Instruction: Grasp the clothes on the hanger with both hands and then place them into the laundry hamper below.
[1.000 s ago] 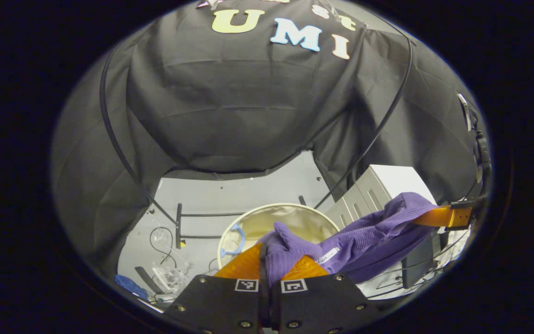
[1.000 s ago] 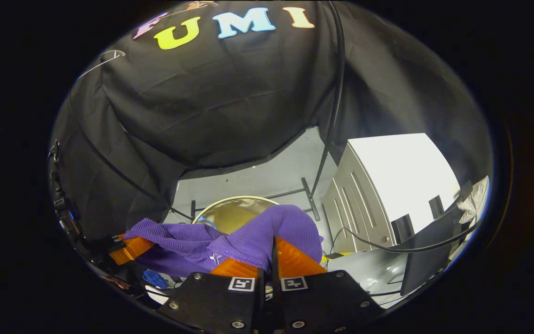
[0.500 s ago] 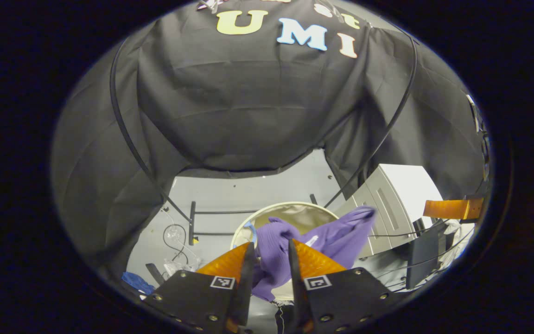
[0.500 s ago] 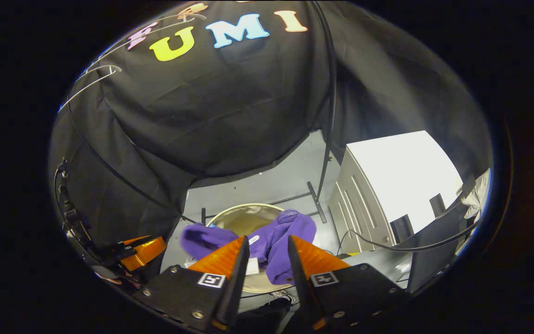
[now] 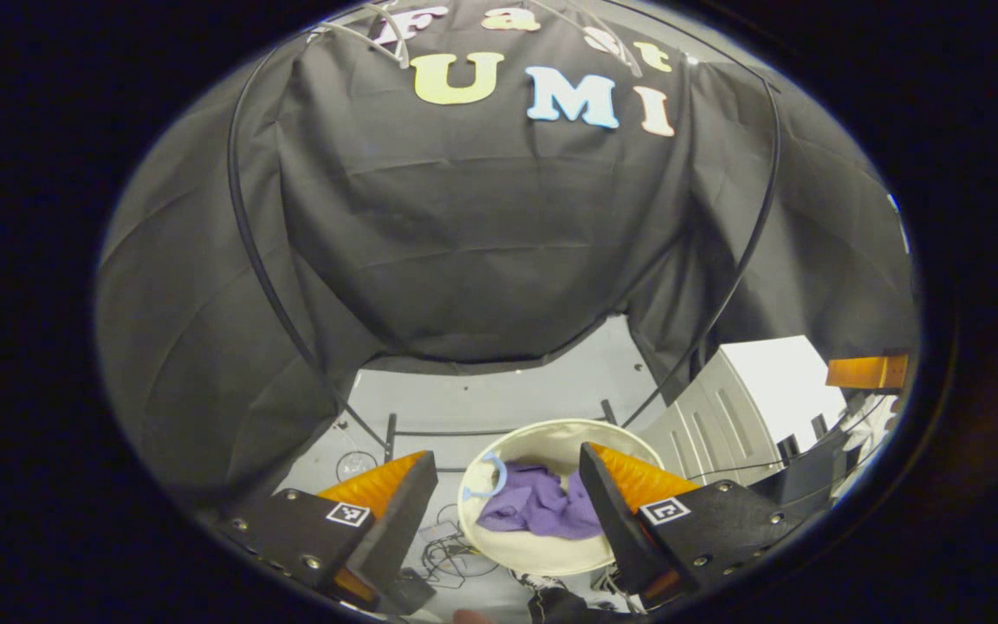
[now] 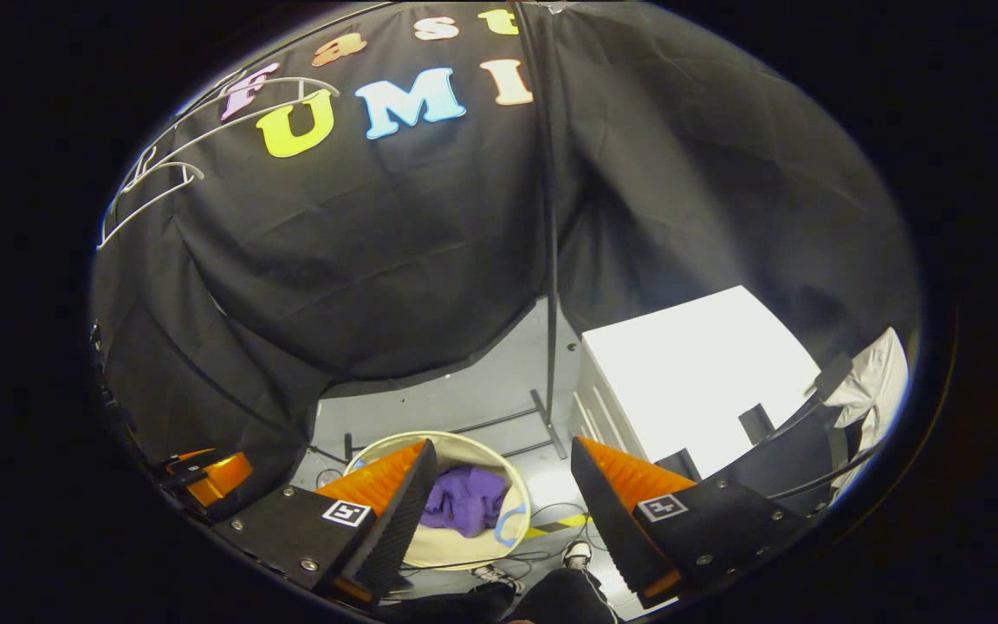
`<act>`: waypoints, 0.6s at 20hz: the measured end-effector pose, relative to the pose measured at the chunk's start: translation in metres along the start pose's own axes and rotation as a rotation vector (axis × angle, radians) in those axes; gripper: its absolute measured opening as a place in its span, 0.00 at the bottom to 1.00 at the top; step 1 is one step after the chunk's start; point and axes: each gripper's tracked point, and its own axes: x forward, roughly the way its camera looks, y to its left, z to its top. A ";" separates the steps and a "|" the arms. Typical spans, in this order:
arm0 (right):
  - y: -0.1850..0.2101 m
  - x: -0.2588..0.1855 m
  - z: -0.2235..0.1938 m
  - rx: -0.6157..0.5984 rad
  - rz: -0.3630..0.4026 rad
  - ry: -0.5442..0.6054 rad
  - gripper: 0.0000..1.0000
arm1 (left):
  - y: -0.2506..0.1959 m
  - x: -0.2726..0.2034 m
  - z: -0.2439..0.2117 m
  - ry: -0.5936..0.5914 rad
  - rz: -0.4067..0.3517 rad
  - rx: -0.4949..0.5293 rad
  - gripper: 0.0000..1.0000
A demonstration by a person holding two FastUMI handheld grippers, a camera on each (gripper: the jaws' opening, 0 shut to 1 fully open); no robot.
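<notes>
Left gripper view: left tool [image 5: 503, 485] released, fingers spread wide with nothing between them, held above a round cream laundry hamper [image 5: 551, 559] standing on the grey floor [image 5: 499, 399]. Purple garment [image 5: 541, 511] crumpled inside the hamper, beside a light-blue loop handle [image 5: 490, 481] at the hamper's inner left wall. Black rack frame [image 5: 248, 243] arching in front of the booth's cloth wall; white wire hangers [image 5: 378, 39] bare at the top. White cabinet [image 5: 767, 390] right of the hamper; tip of the right tool [image 5: 867, 373] at the far right edge, its state not discernible here. Loose cables [image 5: 447, 555] on the floor left of the hamper. Right gripper view: right tool [image 6: 499, 485] released, fingers wide apart and empty, above the same laundry hamper [image 6: 464, 548], purple garment [image 6: 464, 507] lying within, loop handle [image 6: 512, 524] at its right wall. White hangers [image 6: 152, 186] at upper left; white cabinet [image 6: 690, 381] to the right; left tool [image 6: 204, 477] at the lower left edge.
</notes>
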 end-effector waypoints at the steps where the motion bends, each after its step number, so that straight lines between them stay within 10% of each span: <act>1: -0.008 -0.002 0.007 0.000 -0.002 -0.014 0.96 | -0.001 -0.006 0.005 -0.007 0.008 0.016 1.00; 12: -0.105 -0.027 0.150 -0.209 0.125 -0.316 0.96 | -0.109 -0.095 0.114 -0.249 0.196 -0.024 1.00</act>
